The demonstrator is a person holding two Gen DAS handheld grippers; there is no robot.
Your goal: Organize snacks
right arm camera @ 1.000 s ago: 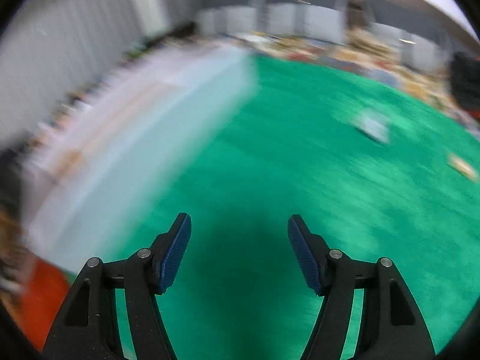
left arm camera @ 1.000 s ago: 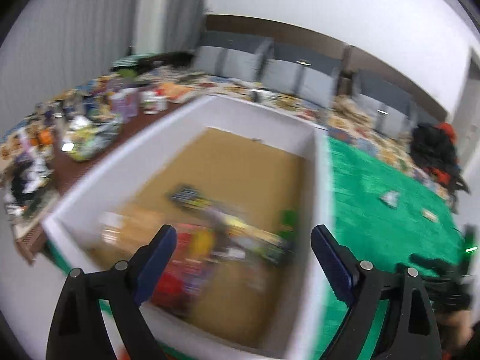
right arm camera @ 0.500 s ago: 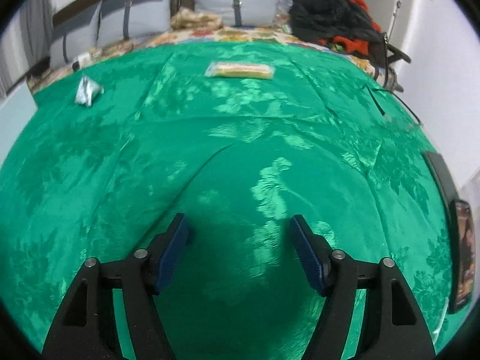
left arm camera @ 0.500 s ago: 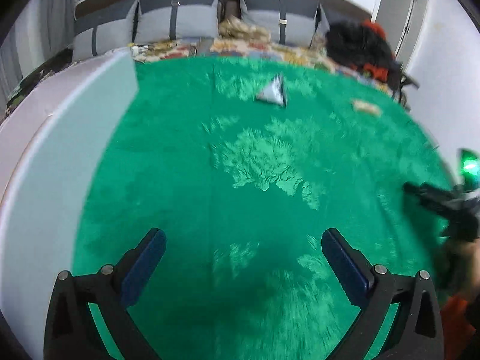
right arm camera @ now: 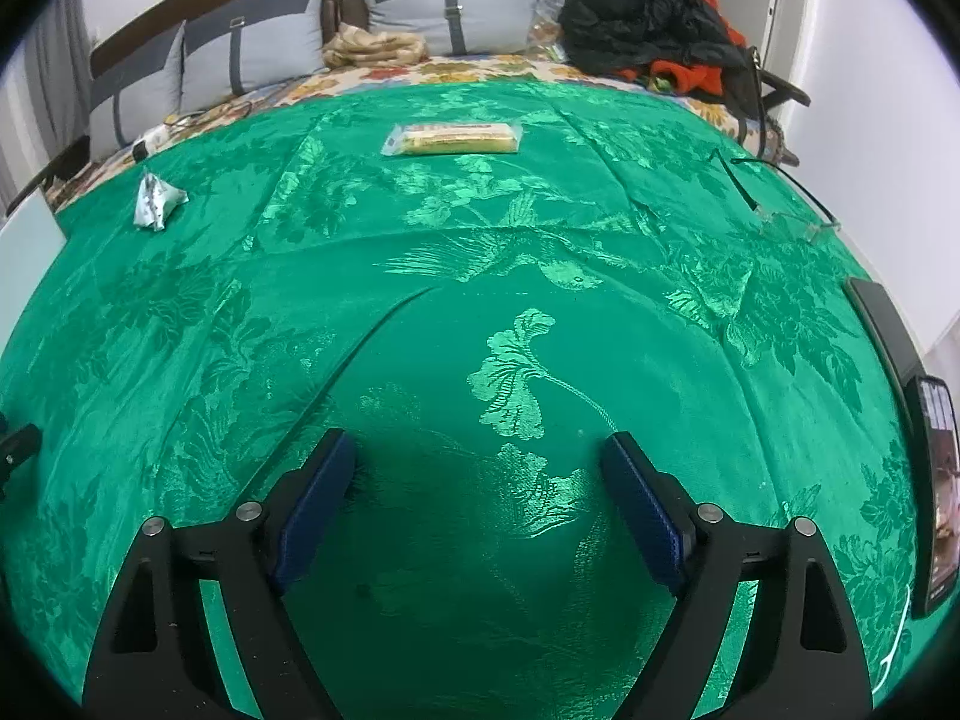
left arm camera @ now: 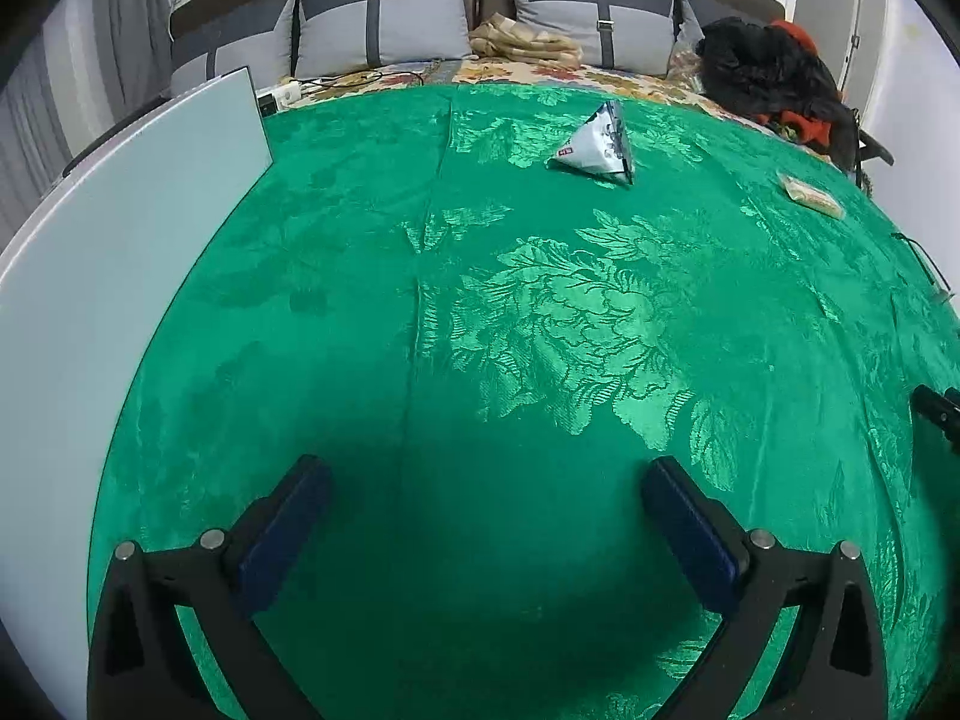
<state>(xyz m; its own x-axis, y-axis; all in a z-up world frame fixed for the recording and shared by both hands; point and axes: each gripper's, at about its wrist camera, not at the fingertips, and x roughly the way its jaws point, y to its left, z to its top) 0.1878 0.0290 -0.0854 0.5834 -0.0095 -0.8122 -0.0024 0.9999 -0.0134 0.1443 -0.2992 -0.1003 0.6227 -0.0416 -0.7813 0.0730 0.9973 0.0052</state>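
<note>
A silver triangular snack packet lies far out on the green cloth; the right wrist view shows it at the far left. A yellow bar in clear wrap lies ahead of my right gripper, and sits at the far right in the left wrist view. My left gripper hangs open over bare cloth. The right gripper also stands over bare cloth, its jaws still opening, nothing between them. The white box wall stands to the left.
Grey cushions and a dark pile of clothes line the far side. A phone and a dark flat object lie at the cloth's right edge. Cables run near the far right corner.
Both grippers swung away from the white box to face the open green cloth. Both sets of jaws have widened. The box's inside with its snacks has left the left wrist view.
</note>
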